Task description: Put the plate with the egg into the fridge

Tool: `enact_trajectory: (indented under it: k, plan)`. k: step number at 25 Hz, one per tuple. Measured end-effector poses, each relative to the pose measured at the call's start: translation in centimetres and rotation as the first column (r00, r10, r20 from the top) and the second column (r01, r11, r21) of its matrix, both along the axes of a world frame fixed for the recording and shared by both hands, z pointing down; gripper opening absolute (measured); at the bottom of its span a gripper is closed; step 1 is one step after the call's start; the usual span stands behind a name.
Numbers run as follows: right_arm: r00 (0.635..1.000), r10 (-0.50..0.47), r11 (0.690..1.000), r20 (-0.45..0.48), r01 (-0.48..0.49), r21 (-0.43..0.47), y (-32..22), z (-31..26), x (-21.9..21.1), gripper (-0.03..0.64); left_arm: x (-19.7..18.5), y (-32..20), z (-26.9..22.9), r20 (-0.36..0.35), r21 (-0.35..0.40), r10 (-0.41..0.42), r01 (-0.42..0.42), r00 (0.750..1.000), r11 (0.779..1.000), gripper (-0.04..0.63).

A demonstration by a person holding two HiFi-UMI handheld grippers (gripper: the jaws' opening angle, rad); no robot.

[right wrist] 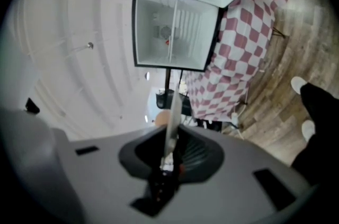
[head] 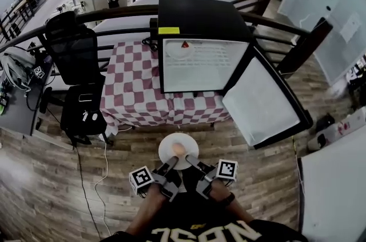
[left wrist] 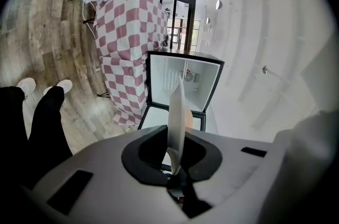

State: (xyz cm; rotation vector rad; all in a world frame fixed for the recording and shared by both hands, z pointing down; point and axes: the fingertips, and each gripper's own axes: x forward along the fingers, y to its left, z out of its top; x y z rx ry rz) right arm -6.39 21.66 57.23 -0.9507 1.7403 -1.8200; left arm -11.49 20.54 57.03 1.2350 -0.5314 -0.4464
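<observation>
A white plate [head: 170, 147] with a tan egg [head: 179, 149] on it is held level in front of me, over the wooden floor. My left gripper [head: 172, 162] is shut on the plate's near left rim, and my right gripper [head: 189, 161] is shut on its near right rim. In the left gripper view the plate [left wrist: 176, 121] shows edge-on between the jaws, with the egg [left wrist: 189, 118] just behind it. The right gripper view also has the plate [right wrist: 171, 127] edge-on, with the egg [right wrist: 162, 118] beside it. Ahead stands the small black fridge [head: 197, 20], its door [head: 264, 100] swung open to the right.
The fridge sits on a table under a red-and-white checked cloth [head: 134, 95]. Its white inside [head: 197, 66] has a wire shelf. A black office chair [head: 77, 58] stands left of the table, and a cable [head: 104, 169] runs over the floor. A railing [head: 120, 13] runs behind.
</observation>
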Motion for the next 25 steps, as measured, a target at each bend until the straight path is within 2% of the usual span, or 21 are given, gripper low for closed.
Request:
enact_trajectory:
  k: [4, 7, 14, 20, 25]
  plan:
    - [1.000, -0.021, 1.000, 0.011, 0.021, 0.019, -3.9, -0.8, 1.8, 0.054, 2.0, -3.9, -1.2, 0.057, 0.070, -0.008, 0.004, 0.998, 0.998, 0.035]
    - [0.999, -0.038, 0.997, 0.006, 0.037, 0.061, -7.8, -1.8, 3.2, 0.054, 3.3, -7.7, -2.3, 0.065, 0.106, -0.010, 0.003, 0.998, 0.994, 0.035]
    - [0.998, -0.064, 0.994, -0.002, 0.064, 0.091, -15.2, -2.6, 6.7, 0.055, 6.8, -15.0, -2.9, 0.052, 0.112, -0.046, 0.040, 0.998, 0.993, 0.035]
    - [0.997, -0.074, 0.993, -0.015, 0.075, 0.095, -19.2, -2.5, 9.0, 0.055, 9.0, -18.8, -2.7, 0.078, 0.121, -0.074, 0.065, 0.994, 0.991, 0.035]
    - [0.996, -0.089, 0.988, -0.007, 0.089, 0.127, -21.1, -2.4, 10.2, 0.054, 10.4, -20.8, -2.5, 0.061, 0.156, -0.105, 0.095, 0.993, 0.983, 0.035]
